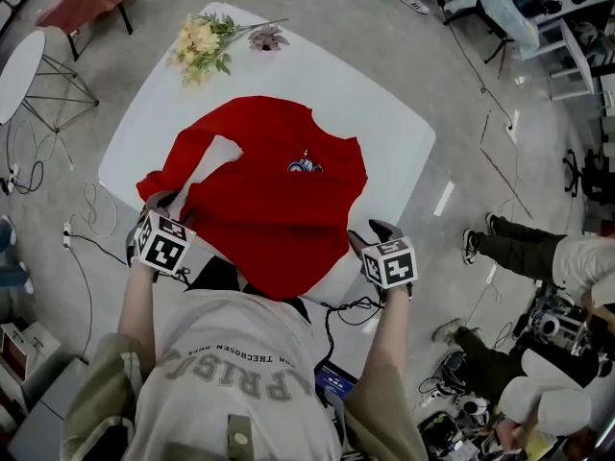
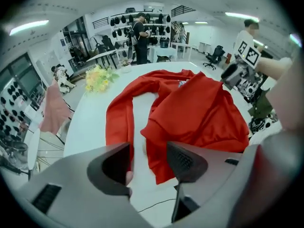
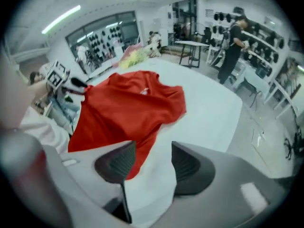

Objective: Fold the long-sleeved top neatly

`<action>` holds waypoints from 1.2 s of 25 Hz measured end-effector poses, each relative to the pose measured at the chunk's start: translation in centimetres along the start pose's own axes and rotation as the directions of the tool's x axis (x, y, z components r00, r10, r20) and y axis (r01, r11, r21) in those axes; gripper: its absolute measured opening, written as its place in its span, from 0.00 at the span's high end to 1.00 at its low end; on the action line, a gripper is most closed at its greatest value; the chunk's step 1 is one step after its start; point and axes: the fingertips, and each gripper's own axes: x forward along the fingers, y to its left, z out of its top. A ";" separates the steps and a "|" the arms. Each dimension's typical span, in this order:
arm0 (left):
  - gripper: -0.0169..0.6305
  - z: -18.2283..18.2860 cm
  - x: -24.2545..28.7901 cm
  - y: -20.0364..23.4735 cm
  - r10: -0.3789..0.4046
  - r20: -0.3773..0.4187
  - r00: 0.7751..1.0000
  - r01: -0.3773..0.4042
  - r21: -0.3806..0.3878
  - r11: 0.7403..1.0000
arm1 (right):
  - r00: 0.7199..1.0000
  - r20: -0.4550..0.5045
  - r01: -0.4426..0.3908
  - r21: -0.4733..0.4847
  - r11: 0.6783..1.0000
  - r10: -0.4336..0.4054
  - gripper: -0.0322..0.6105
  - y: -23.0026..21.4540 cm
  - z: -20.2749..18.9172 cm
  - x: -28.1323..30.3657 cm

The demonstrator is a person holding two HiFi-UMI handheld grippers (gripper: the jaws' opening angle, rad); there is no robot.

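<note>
My left gripper (image 1: 161,203) and right gripper (image 1: 375,235) hover unclenched and empty at the red top's (image 1: 274,195) near corners, ready to fold.

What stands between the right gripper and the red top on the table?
Nothing visible does. The right gripper has its jaws apart above bare white table, and the red top's near edge lies just beside one jaw.

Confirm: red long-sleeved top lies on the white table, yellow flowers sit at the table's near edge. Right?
Not quite. The yellow flowers sit at the far edge of the white table, beyond the top, not at the near edge; the head view shows it. The red long-sleeved top does lie on the white table.
</note>
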 end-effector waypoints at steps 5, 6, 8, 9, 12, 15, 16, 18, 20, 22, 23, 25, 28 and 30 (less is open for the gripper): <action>0.61 3.7 -2.1 -2.3 -0.041 0.118 0.992 0.037 0.032 0.999 | 0.987 0.138 0.047 0.203 0.978 -0.076 0.60 -7.3 6.4 1.5; 0.61 4.9 -1.5 -4.6 -0.086 0.129 0.988 0.077 0.072 0.994 | 0.989 0.134 0.034 0.241 0.970 -0.068 0.60 -8.0 7.1 2.5; 0.60 7.0 0.0 -10.0 -0.171 0.116 0.978 0.147 0.190 0.971 | 0.994 0.108 -0.005 0.299 0.954 -0.028 0.60 -8.4 7.9 4.8; 0.60 7.9 0.7 -12.5 -0.197 0.099 0.975 0.166 0.257 0.952 | 0.996 0.093 -0.019 0.308 0.951 -0.011 0.61 -8.5 8.2 5.9; 0.59 9.5 2.0 -18.2 -0.251 0.063 0.966 0.208 0.388 0.898 | 0.998 0.064 -0.044 0.265 0.963 0.028 0.67 -8.3 8.8 7.4; 0.59 10.1 2.7 -20.8 -0.297 0.061 0.953 0.252 0.384 0.888 | 0.994 0.098 -0.065 0.215 0.975 0.044 0.83 -9.1 10.2 6.9; 0.59 10.3 3.0 -21.1 -0.301 0.064 0.952 0.257 0.372 0.892 | 0.993 0.110 -0.060 0.201 0.978 0.039 0.84 -9.8 10.9 6.7; 0.59 10.7 3.6 -21.2 -0.296 0.069 0.953 0.257 0.340 0.905 | 0.993 0.117 -0.030 0.159 0.987 0.011 0.85 -11.7 12.4 6.4; 0.59 11.3 4.1 -21.2 -0.291 0.073 0.954 0.256 0.308 0.916 | 0.994 0.108 0.011 0.108 0.994 -0.023 0.85 -13.8 13.8 6.5; 0.59 11.9 4.5 -21.4 -0.292 0.074 0.954 0.261 0.280 0.924 | 0.993 0.096 0.061 0.053 0.997 -0.066 0.85 -15.8 15.1 6.6; 0.59 12.1 4.7 -21.5 -0.294 0.074 0.953 0.265 0.268 0.926 | 0.992 0.087 0.089 0.021 0.996 -0.091 0.85 -16.8 15.7 6.7; 0.59 12.2 5.1 -21.7 -0.298 0.067 0.952 0.273 0.245 0.930 | 0.988 0.068 0.141 -0.046 0.989 -0.138 0.85 -18.9 16.9 6.9; 0.59 11.9 5.7 -22.5 -0.304 0.046 0.951 0.287 0.228 0.931 | 0.980 0.040 0.200 -0.123 0.972 -0.196 0.85 -21.1 18.1 7.7; 0.59 11.5 5.9 -23.1 -0.310 0.033 0.950 0.295 0.227 0.928 | 0.975 0.032 0.220 -0.151 0.964 -0.218 0.85 -21.7 18.5 8.5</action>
